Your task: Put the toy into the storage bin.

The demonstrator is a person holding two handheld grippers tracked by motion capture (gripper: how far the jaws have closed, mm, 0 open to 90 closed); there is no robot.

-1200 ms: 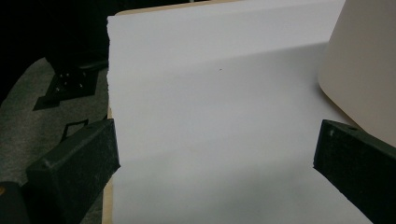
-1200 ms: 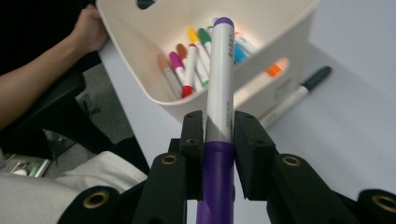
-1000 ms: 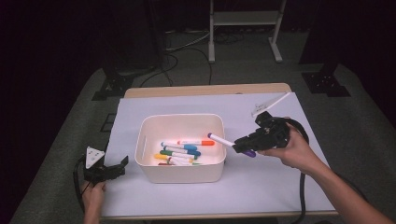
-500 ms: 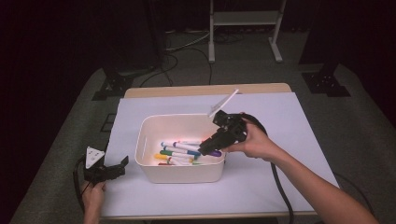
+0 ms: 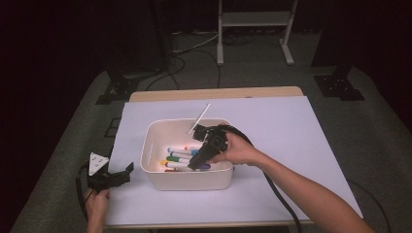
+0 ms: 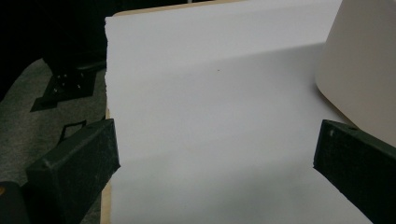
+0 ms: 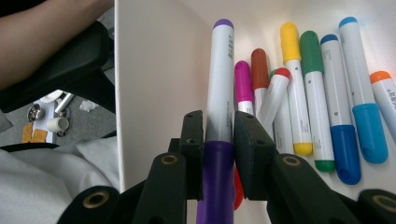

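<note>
A white bin (image 5: 187,180) sits mid-table with several coloured markers (image 5: 177,156) lying inside. My right gripper (image 5: 197,164) reaches down into the bin near its front wall. In the right gripper view, the gripper (image 7: 218,135) is shut on a purple-capped marker (image 7: 219,88), which points along the bin's wall (image 7: 154,70). Yellow (image 7: 294,84), green (image 7: 314,93) and blue (image 7: 341,107) markers lie beside it on the bin floor. My left gripper (image 5: 119,175) rests open at the table's left front, a short way from the bin; its jaws (image 6: 215,158) stand wide apart over bare paper.
A white sheet (image 5: 291,131) covers the wooden table. The bin's side (image 6: 364,60) shows at the right of the left gripper view. A thin white rod (image 5: 199,119) sticks up behind the right gripper. Stands and cables are on the floor beyond the table (image 5: 252,29).
My right gripper has carried the purple marker leftward from beside the bin, over its rim and down inside. The left gripper has stayed in place.
</note>
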